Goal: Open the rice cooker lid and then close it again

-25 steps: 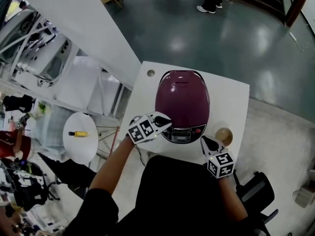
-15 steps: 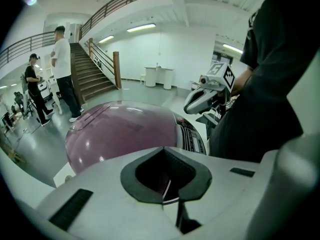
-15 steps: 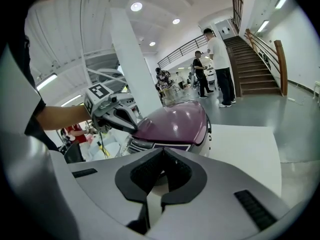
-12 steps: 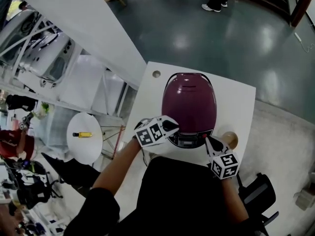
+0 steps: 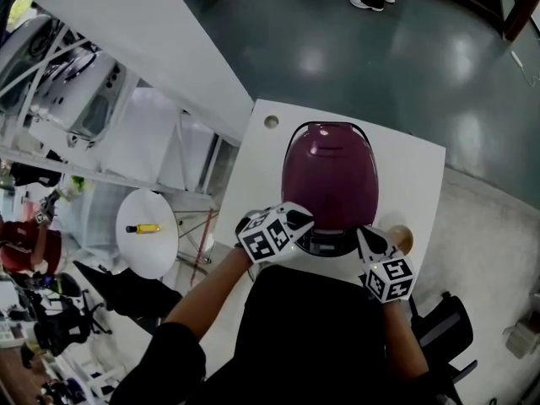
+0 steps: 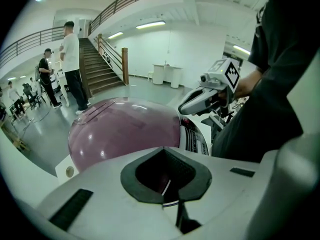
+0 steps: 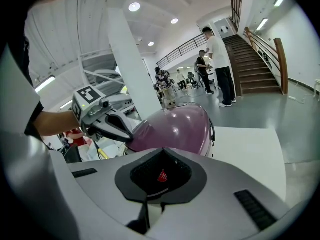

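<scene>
Rice cooker (image 5: 329,184) sits with its lid down on the white table (image 5: 423,175); I hold my left gripper (image 5: 298,221) and right gripper (image 5: 366,238) at its front, both clenched on nothing

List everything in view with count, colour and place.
domed purple rice cooker: one, purple, lid shut, centre of the table
square white table: one, white, under the cooker
small tan round object: one, tan, on the table right of the cooker's front
round white side table: one, white, left of the square table
small yellow object: one, yellow, on the side table
standing people: at least two, one in white, by the stairs
left gripper: one, white, shut, near cooker's front left
right gripper: one, white, shut, near cooker's front right
</scene>
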`<state>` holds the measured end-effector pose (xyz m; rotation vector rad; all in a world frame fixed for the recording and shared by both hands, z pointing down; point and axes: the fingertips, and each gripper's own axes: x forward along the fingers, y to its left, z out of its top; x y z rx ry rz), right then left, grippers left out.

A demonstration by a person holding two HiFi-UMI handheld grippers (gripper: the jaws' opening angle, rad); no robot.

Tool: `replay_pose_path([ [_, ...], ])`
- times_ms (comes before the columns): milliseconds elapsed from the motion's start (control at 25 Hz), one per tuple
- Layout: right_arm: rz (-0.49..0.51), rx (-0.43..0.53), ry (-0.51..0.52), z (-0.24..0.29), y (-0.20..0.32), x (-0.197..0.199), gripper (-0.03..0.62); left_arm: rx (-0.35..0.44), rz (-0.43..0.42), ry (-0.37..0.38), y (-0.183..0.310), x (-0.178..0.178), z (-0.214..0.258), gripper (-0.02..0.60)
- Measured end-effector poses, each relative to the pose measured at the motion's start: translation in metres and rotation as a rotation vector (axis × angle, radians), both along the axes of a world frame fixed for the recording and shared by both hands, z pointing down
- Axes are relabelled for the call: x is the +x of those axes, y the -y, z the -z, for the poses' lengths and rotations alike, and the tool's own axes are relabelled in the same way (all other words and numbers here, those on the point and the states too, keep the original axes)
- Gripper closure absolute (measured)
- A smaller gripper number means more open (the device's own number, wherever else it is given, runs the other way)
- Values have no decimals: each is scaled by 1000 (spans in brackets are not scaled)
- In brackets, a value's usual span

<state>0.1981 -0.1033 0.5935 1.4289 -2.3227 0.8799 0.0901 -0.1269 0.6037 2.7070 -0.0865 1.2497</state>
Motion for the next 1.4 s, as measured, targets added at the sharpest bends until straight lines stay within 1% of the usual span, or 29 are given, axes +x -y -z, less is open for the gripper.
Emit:
replay_pose_path([
  [200,-9,-9,-4,-2,2,0,594,-21,69,-2,1,3,0,578],
  [280,3,-11,-8,-4,2,-6,594,-22,78,10,2,2,-1,578],
  [520,12,-18,6,-6,-4,-19,594,4,58,70,2,2,-2,578],
  [680,13,-21,6,-9,-10,-21,594,54,47,106,0,2,-3,578],
  [880,8,-6,-7,-5,-8,-16,594,46,69,95,1,2,-3,578],
  [1120,29,34,-30,2,12,-15,594,76,24,145,-1,5,-4,578],
  [1240,52,41,-52,3,21,-20,594,68,30,133,0,5,-4,578],
  [1400,65,22,-97,-2,25,-23,594,64,37,120,1,6,-4,578],
])
